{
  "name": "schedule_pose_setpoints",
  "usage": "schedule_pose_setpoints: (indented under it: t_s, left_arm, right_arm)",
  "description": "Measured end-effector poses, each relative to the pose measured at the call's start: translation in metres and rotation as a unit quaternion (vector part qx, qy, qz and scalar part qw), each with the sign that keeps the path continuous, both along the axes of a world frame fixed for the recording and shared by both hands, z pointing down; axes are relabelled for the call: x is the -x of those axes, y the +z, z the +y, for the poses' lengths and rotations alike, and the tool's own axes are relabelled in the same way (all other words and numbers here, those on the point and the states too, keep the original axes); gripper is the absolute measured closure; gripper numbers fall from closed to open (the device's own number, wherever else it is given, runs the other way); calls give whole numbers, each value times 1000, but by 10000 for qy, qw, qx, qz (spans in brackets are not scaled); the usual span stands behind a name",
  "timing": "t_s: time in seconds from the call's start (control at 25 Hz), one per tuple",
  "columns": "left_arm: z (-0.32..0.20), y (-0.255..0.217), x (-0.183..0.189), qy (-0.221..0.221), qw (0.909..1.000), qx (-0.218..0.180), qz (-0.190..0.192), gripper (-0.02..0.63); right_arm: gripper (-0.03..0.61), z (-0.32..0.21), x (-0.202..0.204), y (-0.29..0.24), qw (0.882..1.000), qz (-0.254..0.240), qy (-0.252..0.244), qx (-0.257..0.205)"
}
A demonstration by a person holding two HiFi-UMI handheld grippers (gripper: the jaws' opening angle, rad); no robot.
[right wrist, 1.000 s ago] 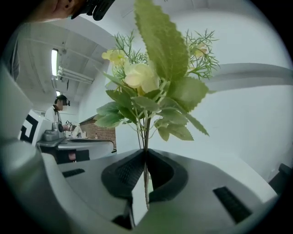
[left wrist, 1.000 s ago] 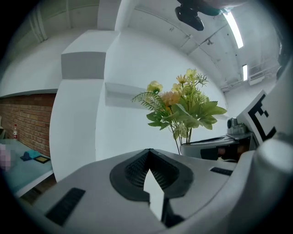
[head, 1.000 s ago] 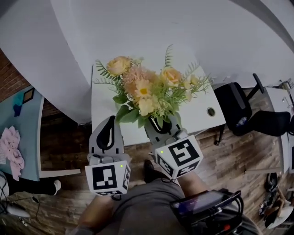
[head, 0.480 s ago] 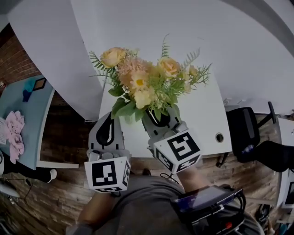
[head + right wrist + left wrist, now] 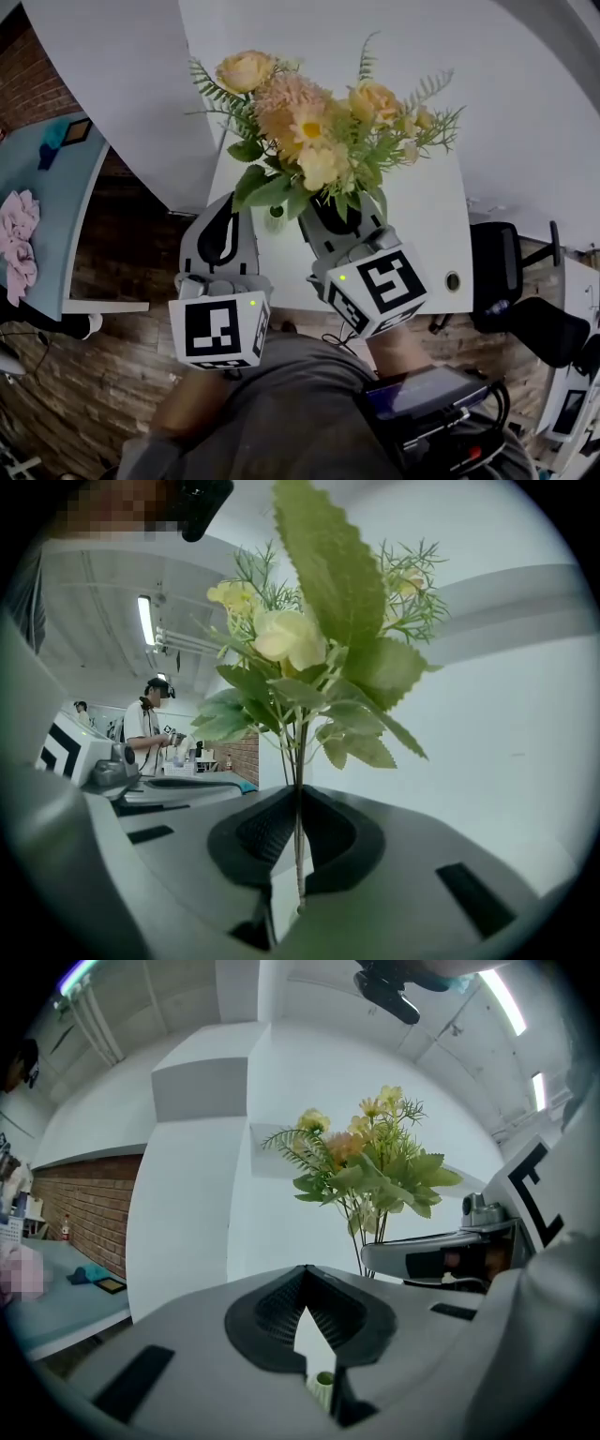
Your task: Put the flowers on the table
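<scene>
A bunch of peach, pink and yellow flowers (image 5: 319, 122) with green leaves stands upright above the white table (image 5: 422, 216). My right gripper (image 5: 330, 214) is shut on the thin stems (image 5: 299, 817), and the blooms (image 5: 281, 635) rise straight above its jaws. My left gripper (image 5: 223, 230) hangs just left of it at the table's near edge, jaws shut with nothing between them. In the left gripper view the bunch (image 5: 370, 1162) and the right gripper (image 5: 441, 1255) show to the right. A small round green thing (image 5: 274, 212) sits on the table under the leaves.
A black office chair (image 5: 525, 309) stands right of the table. At far left is a teal table (image 5: 47, 206) with a pink thing (image 5: 19, 244) on it. Wood-look floor (image 5: 84, 375) lies below. A person (image 5: 150, 728) stands far off in the right gripper view.
Both grippers and the bunch have moved further in over the white table. The grip on the stems is unchanged, and the left gripper stays shut.
</scene>
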State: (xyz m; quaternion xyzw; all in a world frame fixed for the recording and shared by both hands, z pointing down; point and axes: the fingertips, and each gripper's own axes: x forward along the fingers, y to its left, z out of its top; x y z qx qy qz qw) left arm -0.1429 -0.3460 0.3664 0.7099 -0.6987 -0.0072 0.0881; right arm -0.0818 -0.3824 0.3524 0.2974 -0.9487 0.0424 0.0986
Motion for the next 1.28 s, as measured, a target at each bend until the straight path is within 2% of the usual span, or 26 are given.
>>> schedule_pose_setpoints:
  t_s: [0.36,0.64,0.96,1.28]
  left_arm:
    - [1,-1,3,-12,9998,85,184,609]
    - [0,-11,15,10,9999,4,-122,609]
    - [-2,-18,18,89,9998,-153,-62,609]
    - [4,-34,22,25,10000,18,-87,609]
  right_arm:
    - [555,3,-6,1,9999,81,102,54]
    - [555,5,2,0,9996,-219,144,48]
    - [555,3,1,1,9994,-209,261,-75]
    - [555,8,0,-1,9994,-230,244,119]
